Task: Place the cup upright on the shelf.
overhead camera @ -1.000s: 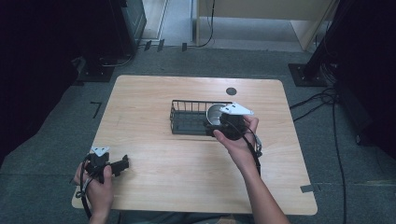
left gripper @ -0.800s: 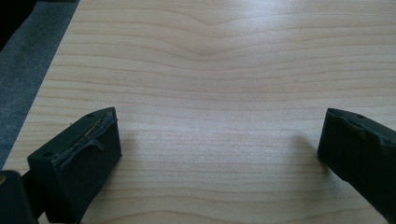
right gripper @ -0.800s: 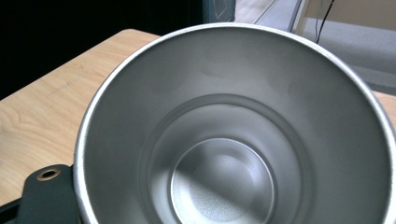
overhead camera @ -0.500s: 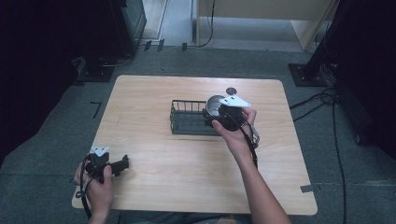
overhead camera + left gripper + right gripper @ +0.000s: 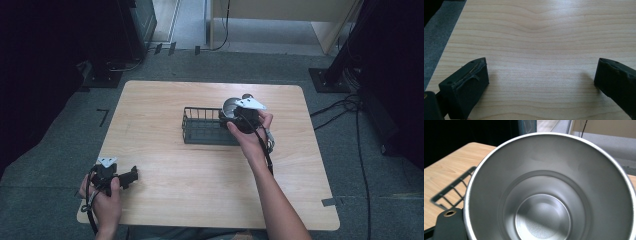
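**Cup carried to the rack, not yet set down**

Your right gripper [image 5: 239, 119] was clenched on the rim of a steel cup [image 5: 549, 195], held above the right end of the black wire rack [image 5: 202, 131]. Lifting and carrying looked done; lowering the cup into the rack and letting go remained. Your left gripper [image 5: 120, 176] rested near the front left corner of the table [image 5: 165, 100], jaws spread wide with nothing between them.

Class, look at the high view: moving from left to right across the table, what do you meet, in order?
Left gripper → black wire basket → steel cup held by the right gripper.
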Tool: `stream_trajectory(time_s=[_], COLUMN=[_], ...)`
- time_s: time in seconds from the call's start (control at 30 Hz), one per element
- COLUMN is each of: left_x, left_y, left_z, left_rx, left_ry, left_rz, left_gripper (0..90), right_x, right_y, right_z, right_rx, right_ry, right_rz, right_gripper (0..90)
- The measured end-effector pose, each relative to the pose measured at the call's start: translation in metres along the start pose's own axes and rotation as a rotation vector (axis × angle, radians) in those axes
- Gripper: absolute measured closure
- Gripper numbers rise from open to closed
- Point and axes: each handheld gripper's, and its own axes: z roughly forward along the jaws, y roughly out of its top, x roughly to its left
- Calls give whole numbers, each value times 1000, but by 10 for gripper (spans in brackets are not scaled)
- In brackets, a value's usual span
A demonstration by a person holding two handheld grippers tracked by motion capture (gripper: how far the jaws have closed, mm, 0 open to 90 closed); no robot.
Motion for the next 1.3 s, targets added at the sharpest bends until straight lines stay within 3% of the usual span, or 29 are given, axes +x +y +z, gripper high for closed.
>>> stream_trajectory(time_s=[0.43, 0.73, 1.03, 1.13, 1.3], left_x=[0, 0, 0, 0, 0], left_y=[0, 0, 0, 0, 0], left_z=[0, 0, 0, 0, 0], left_rx=[0, 0, 0, 0, 0], left_ry=[0, 0, 0, 0, 0], left_rz=[0, 0, 0, 0, 0], left_gripper=[0, 0, 0, 0, 0], right_x=[-2, -2, -2, -2, -2], right_y=[-13, -18, -19, -19, -14], right_z=[25, 32, 34, 34, 30], right_rx=[92, 143, 160, 166, 162], right_ry=[-3, 3, -10, -49, -30], right_rz=[23, 24, 28, 26, 16], right_gripper=[167, 166, 161, 97, 0])
